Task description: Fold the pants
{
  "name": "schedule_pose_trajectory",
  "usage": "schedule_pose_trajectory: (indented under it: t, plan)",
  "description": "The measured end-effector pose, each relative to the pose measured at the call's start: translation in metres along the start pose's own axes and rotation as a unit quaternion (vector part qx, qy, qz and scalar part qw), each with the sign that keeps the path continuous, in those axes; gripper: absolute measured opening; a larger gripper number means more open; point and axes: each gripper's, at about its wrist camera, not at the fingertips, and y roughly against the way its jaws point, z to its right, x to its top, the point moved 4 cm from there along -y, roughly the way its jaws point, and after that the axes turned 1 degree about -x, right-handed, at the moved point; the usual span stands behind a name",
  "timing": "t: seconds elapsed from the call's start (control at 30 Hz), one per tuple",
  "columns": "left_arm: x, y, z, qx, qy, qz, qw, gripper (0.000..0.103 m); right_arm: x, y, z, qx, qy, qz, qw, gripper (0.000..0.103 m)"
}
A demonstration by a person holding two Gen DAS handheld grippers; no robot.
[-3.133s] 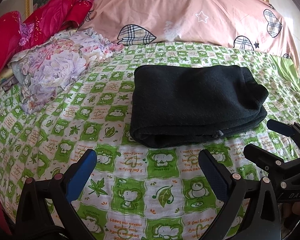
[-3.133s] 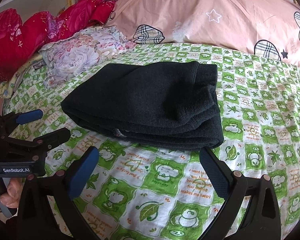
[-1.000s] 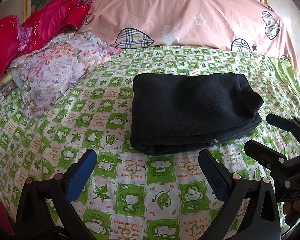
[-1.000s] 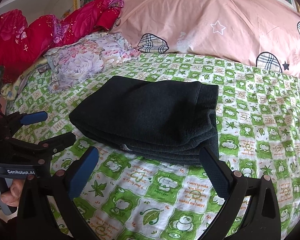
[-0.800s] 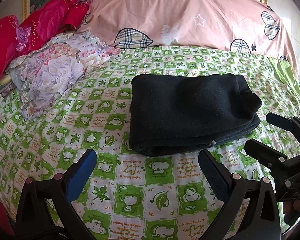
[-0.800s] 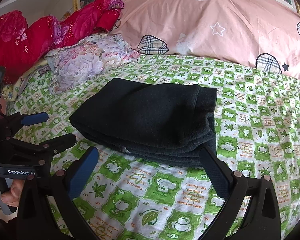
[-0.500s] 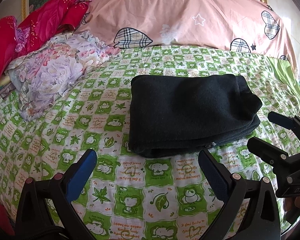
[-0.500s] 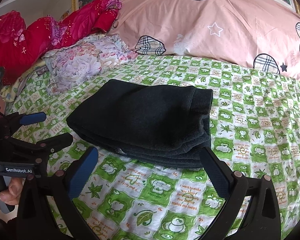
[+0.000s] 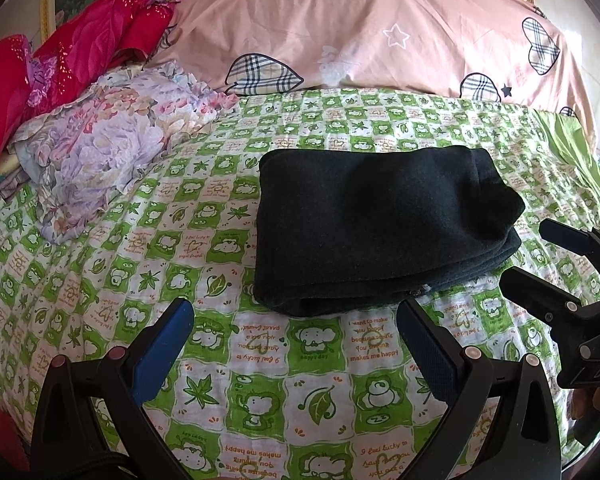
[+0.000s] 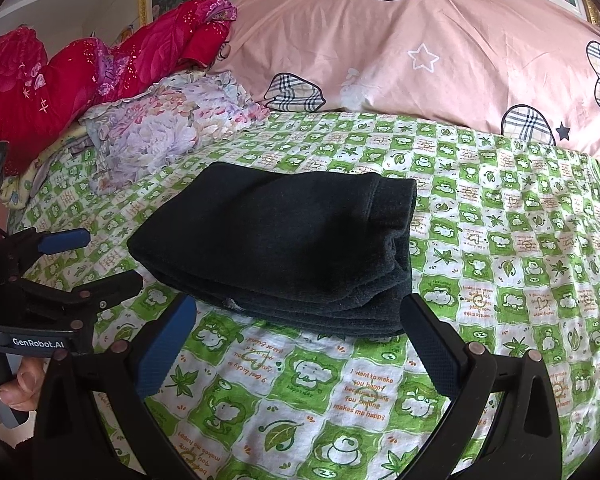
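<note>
Dark pants lie folded into a thick rectangular stack on the green-and-white patterned bed sheet. The same stack of pants shows in the right wrist view, layered edges facing me. My left gripper hovers open just short of the stack's near edge, nothing between its blue pads. My right gripper is open too, its right finger tip overlapping the stack's near right corner. Each gripper appears in the other's view: the right gripper at the right edge, the left gripper at the left, held by a hand.
A large pink pillow with plaid hearts runs along the head of the bed. A floral pillow and red bedding are piled at the far left. A plain green cloth lies at the right edge.
Both grippers stay open and have drifted only slightly relative to the folded pants. The pants have not moved.
</note>
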Motion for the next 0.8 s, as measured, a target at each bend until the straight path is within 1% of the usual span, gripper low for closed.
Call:
schedule_pose_trajectory:
  t: [0.33,0.43,0.5,0.63,0.8]
  plan:
    - [0.004,-0.004,-0.002,-0.008,0.0,-0.009,0.9999,0.102,-0.001,-0.002,0.001,0.002,0.003,-0.005,1.0,0.102]
    - [0.005,-0.006,-0.003,-0.016,0.004,-0.013,0.9998,0.102,-0.001,-0.002,0.001,0.002,0.004,-0.008,1.0,0.102]
    - [0.006,-0.006,-0.004,-0.022,0.007,-0.012,0.9997,0.101,0.0,-0.003,0.002,0.001,0.004,-0.009,1.0,0.102]
    - [0.011,-0.003,-0.008,-0.024,0.011,-0.002,0.9996,0.1,0.002,-0.002,0.003,0.0,0.005,-0.007,1.0,0.102]
    - [0.017,-0.004,-0.01,-0.024,0.012,0.0,0.9996,0.1,0.006,-0.001,0.008,-0.002,0.006,-0.005,1.0,0.102]
